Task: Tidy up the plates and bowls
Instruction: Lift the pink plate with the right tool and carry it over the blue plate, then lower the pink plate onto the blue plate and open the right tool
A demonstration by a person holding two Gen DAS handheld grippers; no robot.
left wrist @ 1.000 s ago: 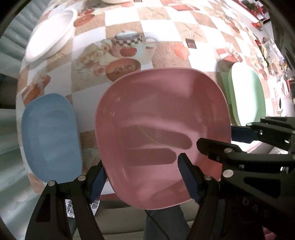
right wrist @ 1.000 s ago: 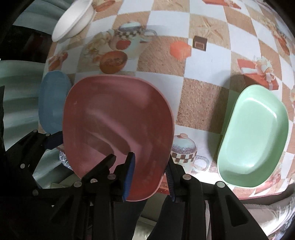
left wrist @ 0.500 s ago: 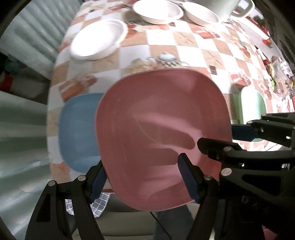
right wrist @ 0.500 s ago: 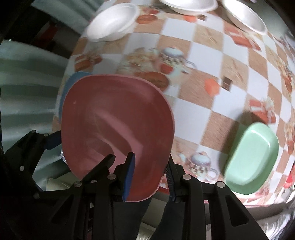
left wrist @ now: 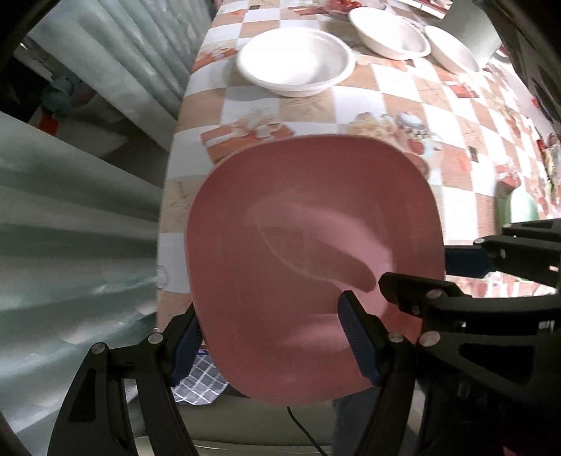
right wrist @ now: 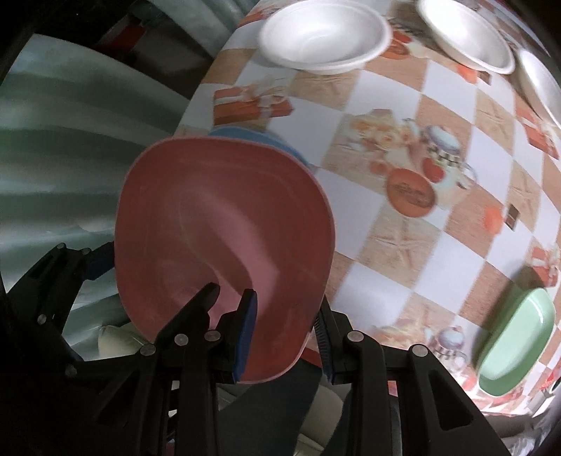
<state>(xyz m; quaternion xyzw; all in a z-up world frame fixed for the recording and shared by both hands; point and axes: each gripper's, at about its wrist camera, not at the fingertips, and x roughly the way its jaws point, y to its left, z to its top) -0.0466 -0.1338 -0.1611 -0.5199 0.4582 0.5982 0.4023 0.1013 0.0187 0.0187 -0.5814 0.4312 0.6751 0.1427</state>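
- The left gripper point(left wrist: 268, 315) is set fairly wide and spans the near left corner of the square pink plastic plate point(left wrist: 308, 245). One blue pad sits outside the rim and the other over the inner face. The plate sits in the same spot in this view as a second ago, so I judge it is truly held.
- The right gripper point(right wrist: 285, 305) is set narrow and pinches the near right rim of the same plate (its grip has not altered either).
- What has changed is the place. A second ago the plate hung over the middle of the near edge of the checked-cloth table point(left wrist: 354, 101). Both hands have since carried it, raised and clear of the cloth, towards the near left corner.
- The rounded blue plastic plate point(right wrist: 252, 135) lay in plain sight beside the pink one a second ago. It is now almost wholly covered, and only a sliver shows past the pink plate's far rim in the right wrist view.
- The oblong green plastic dish point(right wrist: 515, 340) has dropped away to the near right edge, well apart.
- Three round white bowls have come into sight at the far side. The nearest white bowl point(left wrist: 296, 61) sits by the left edge, and the other two point(left wrist: 389, 31) point(left wrist: 452, 49) lie beyond it.
- For the task, I judge the pink plate is about lined up over the blue one. Lowering it onto the blue plate and letting go remain (stacking not yet done).
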